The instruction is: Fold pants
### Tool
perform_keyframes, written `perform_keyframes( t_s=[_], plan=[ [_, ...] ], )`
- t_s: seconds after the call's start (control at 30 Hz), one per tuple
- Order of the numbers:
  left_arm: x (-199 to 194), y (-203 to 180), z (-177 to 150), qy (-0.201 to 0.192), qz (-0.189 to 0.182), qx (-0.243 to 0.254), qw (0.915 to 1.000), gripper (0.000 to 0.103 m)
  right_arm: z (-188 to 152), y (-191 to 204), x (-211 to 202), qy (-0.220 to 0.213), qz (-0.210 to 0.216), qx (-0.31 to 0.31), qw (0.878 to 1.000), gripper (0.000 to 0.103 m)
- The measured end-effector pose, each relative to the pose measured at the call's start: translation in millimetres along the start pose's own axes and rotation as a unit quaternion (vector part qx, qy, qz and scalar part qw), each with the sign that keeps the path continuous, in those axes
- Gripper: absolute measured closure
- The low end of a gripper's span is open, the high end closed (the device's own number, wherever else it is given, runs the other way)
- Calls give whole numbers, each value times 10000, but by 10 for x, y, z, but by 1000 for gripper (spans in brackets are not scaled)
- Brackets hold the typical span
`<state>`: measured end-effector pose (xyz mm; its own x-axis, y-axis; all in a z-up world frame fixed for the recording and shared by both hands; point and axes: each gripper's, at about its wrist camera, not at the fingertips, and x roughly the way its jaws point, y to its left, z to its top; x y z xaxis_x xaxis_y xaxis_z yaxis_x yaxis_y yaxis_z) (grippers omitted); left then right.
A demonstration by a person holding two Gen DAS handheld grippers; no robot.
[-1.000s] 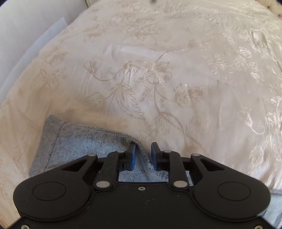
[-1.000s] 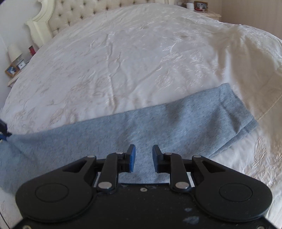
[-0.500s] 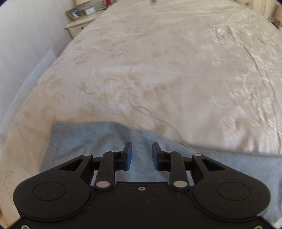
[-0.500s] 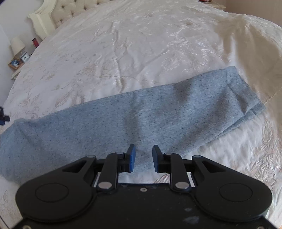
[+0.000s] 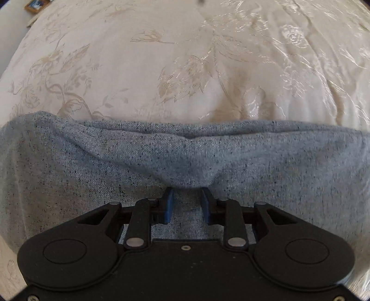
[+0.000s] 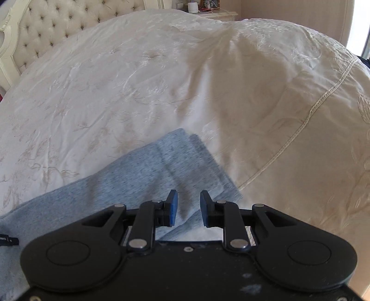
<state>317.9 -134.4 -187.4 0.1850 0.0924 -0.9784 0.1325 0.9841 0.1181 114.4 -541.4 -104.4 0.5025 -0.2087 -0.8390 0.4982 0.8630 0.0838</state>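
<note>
— On the cream embroidered bedspread, how far were the grey sweatpants folded?
— Legs looked stacked lengthwise; cross folds remained.
— And the tools?
— Left gripper pressed into a raised fold, right gripper near the cuff; both gaped, holding nothing.

I worked in a home bedroom: tufted headboard, embroidered cream bedspread, cluttered nightstand behind.

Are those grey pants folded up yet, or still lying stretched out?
Stretched out: the grey pants lie long across the bedspread, cuff end flat.
</note>
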Motion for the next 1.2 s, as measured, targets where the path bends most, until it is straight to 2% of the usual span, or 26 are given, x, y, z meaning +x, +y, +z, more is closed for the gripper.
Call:
perform_keyframes(
  t_s=[0.03, 0.07, 0.13, 0.2, 0.33, 0.47, 0.53, 0.57, 0.8, 0.87, 0.97, 1.07, 1.13, 1.2],
  plan=[
    [-39, -24, 50, 24, 81, -73, 9999, 67, 40, -79, 56, 16, 5, -74, 10000, 79],
    [-132, -43, 86, -112, 185, -163, 9996, 70, 78, -153, 122, 44, 42, -166, 9998, 79],
    [-368, -134, 120, -438, 384, -180, 9981, 70, 140, -272, 225, 120, 195, -307, 9993, 79],
    [-611, -310, 129, -677, 339, -53, 9971, 70, 180, -350, 321, 203, 371, -441, 9981, 78],
    [-907, -909, 67, -875, -240, 573, 9942, 70, 213, -447, 562, 446, 667, -718, 9942, 77],
    [-983, -1572, -23, -896, -862, 1290, 9838, 70, 186, -479, 732, 621, 859, -948, 9898, 77],
    [-983, -1834, -78, -874, -1076, 1540, 9783, 70, 193, -512, 747, 642, 1021, -956, 9881, 82],
    [-975, -1962, -98, -875, -1165, 1642, 9756, 70, 197, -522, 720, 622, 1114, -948, 9873, 98],
    [-847, -2630, -85, -727, -1603, 1960, 9647, 70, 273, -671, 228, 330, 1266, -941, 9869, 99],
    [-725, -2782, -68, -608, -1610, 1971, 9652, 70, 258, -733, 272, 448, 1174, -898, 9880, 99],
    [-481, -2921, -29, -435, -1349, 1909, 9713, 70, 185, -768, 454, 610, 958, -909, 9894, 100],
    [-295, -2982, -2, -312, -1212, 1857, 9746, 70, 191, -804, 597, 896, 705, -832, 9900, 95],
    [-282, -2955, 10, -331, -1243, 1777, 9756, 70, 238, -880, 474, 562, 781, -610, 9935, 90],
    [-295, -2933, 22, -353, -1287, 1748, 9755, 70, 321, -905, 363, 262, 1058, -506, 9928, 78]
  ],
)
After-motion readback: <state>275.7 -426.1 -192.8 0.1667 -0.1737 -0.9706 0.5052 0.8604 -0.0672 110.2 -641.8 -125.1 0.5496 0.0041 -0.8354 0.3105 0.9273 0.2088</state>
